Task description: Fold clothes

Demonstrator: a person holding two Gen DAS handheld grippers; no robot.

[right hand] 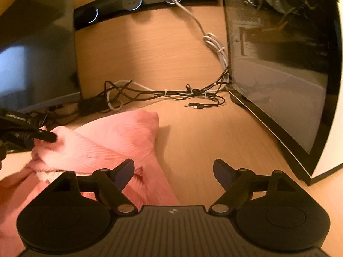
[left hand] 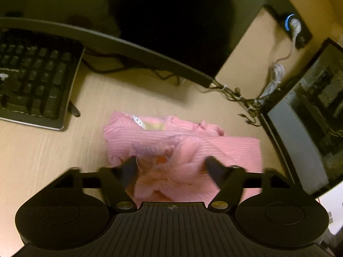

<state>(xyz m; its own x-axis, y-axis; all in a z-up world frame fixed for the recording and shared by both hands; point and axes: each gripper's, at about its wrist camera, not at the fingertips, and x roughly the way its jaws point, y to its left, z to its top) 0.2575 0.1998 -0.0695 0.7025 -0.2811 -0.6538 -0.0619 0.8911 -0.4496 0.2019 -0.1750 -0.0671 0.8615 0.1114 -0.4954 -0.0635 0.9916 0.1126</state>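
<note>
I read the pink top (left hand: 182, 147) as part-folded: it lies bunched on the desk (left hand: 42, 150) in front of the monitor (left hand: 171, 21), layers doubled over but rumpled, so squaring and at least one more fold remain. My left gripper (left hand: 171, 167) has its fingers partly spread with cloth bulging between them; blur keeps me from telling whether the pads bite. My right gripper (right hand: 173, 171) is spread wide, empty, over bare desk just right of the top's edge, its left finger over the cloth.

The left view alone shows the keyboard (left hand: 36, 75) at the desk's left and the top's label (left hand: 137, 121). The right view alone shows the left fingertip (right hand: 48, 137) touching a raised fold, the cables (right hand: 167, 94) and the PC case (right hand: 278, 75).
</note>
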